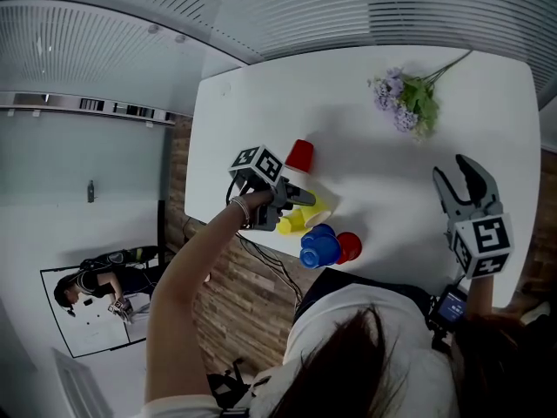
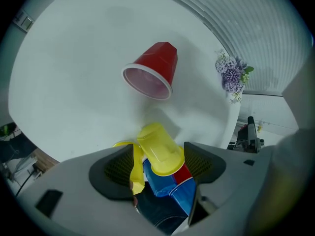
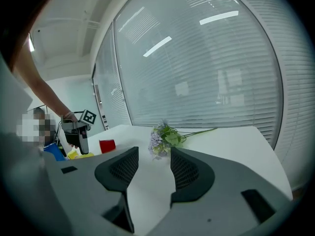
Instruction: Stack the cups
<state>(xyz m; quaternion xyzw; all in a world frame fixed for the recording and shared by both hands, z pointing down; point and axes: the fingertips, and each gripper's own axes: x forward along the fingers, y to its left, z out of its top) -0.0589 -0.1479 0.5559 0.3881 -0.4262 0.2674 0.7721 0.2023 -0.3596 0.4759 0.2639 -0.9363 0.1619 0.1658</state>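
Head view: left claw (image 1: 305, 200) open round edge-side yellow cup (image 2: 158, 149), right claw (image 1: 454, 179) open, empty

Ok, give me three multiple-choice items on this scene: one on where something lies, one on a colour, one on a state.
1. Where does the flower sprig lie?
A. inside a cup
B. on the far part of the table
C. on the floor

2. What colour is the lone cup lying on its side?
A. blue
B. yellow
C. red

3. The right tongs are:
A. open and empty
B. shut on a cup
C. shut on the sprig

Answers:
1 B: the head view shows the sprig resting on the white tabletop near its far edge.
2 C: the left gripper view shows a red cup on its side, mouth towards the camera.
3 A: the right gripper view shows a clear gap between the tongs, with only tabletop behind it.
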